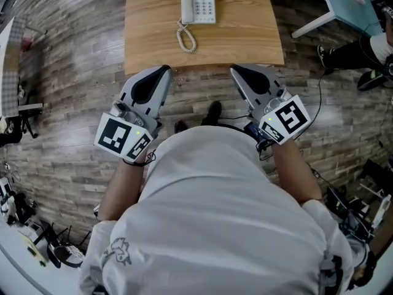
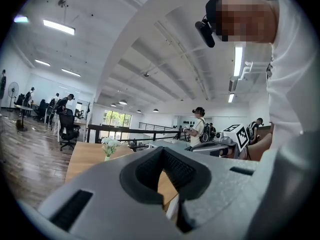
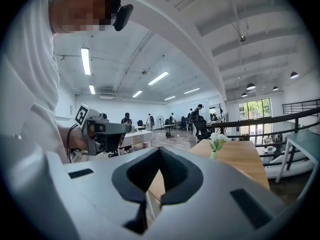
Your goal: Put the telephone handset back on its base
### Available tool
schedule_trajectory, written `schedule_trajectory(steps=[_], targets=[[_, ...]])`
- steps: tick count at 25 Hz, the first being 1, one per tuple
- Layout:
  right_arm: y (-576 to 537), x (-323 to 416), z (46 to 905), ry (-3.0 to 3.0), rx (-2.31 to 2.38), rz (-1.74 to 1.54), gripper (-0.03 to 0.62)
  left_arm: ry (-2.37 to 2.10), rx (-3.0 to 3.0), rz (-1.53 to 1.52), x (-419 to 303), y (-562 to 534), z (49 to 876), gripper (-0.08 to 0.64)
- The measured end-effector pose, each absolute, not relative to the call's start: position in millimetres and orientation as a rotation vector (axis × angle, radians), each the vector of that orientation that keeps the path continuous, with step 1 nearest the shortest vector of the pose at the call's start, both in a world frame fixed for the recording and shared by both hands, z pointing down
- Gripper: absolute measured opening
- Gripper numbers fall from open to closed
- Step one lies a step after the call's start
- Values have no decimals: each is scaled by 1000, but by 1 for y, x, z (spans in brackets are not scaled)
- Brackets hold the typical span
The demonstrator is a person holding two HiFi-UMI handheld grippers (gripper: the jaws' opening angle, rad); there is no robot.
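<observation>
- Telephone base point(image 1: 206, 5): white, with keypad, standing near the far edge of the wooden table point(image 1: 245, 39) in the head view.
- Handset point(image 1: 186, 3): lies lengthwise along the left side of the base, seemingly seated in its cradle. Its coiled cord point(image 1: 186, 39) loops on the tabletop toward the near edge.
- Left gripper point(image 1: 164, 70): held level on the near side of the table, its tips close to the near edge and well apart from the handset. In the left gripper view, the left gripper point(image 2: 164, 156) has its jaws closed together, with only the hollow between the dark pads point(image 2: 182, 171) left open. It holds nothing.
- Right gripper point(image 1: 236, 70): mirrors the left gripper beside the person's torso, equally short of the telephone. In the right gripper view, the right gripper point(image 3: 159, 156) has its jaws fully closed and empty.
- Relation: the telephone stands ahead of the two grippers, roughly midway between their lines, and neither touches it or the table.
- Vase of white flowers point(image 2: 109, 146) point(image 3: 216, 143): stands upright on the tabletop beyond the jaws in both gripper views.
</observation>
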State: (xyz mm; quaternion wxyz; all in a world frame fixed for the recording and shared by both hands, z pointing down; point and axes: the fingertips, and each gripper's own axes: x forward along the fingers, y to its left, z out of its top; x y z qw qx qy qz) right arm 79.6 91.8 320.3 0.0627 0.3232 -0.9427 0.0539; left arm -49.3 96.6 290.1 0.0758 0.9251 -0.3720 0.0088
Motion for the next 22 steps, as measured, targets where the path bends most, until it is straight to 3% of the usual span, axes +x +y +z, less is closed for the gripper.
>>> schedule_trajectory(steps=[22], targets=[[193, -13, 325, -2807, 1128, 108, 5, -1069, 2830, 8, -158, 180, 295, 5]])
